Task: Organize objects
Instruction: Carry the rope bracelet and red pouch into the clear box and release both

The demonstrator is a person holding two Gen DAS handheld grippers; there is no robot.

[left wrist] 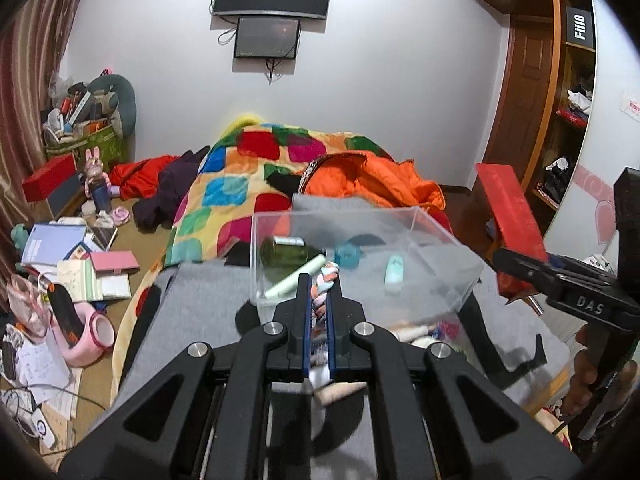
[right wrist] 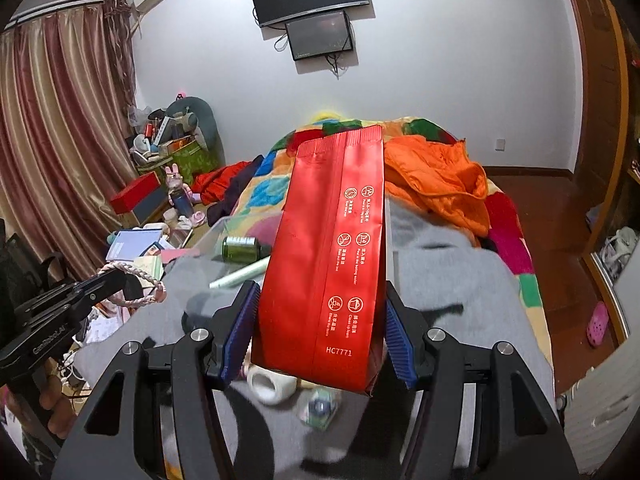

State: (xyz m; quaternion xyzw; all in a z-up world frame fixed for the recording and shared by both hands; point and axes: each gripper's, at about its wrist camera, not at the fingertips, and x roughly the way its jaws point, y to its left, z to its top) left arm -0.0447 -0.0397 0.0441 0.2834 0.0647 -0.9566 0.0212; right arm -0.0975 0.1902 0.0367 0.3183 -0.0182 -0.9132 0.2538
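Gripping a braided rope ring (left wrist: pixel 323 280), the left claw (left wrist: pixel 319 280) hangs beside the clear bin (left wrist: pixel 440 240); the right claw (right wrist: pixel 320 312) clamps a red foil pouch (right wrist: pixel 332 248) above the bed (right wrist: pixel 440 280).

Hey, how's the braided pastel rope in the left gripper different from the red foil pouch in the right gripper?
The braided pastel rope is thin and soft, pinched between the left gripper's nearly closed fingers; the red foil pouch is broad and flat-faced, spreading the right gripper's fingers wide. The rope mixes pink, white and blue strands; the pouch is plain red with gold print. Both are held up above the grey cloth.
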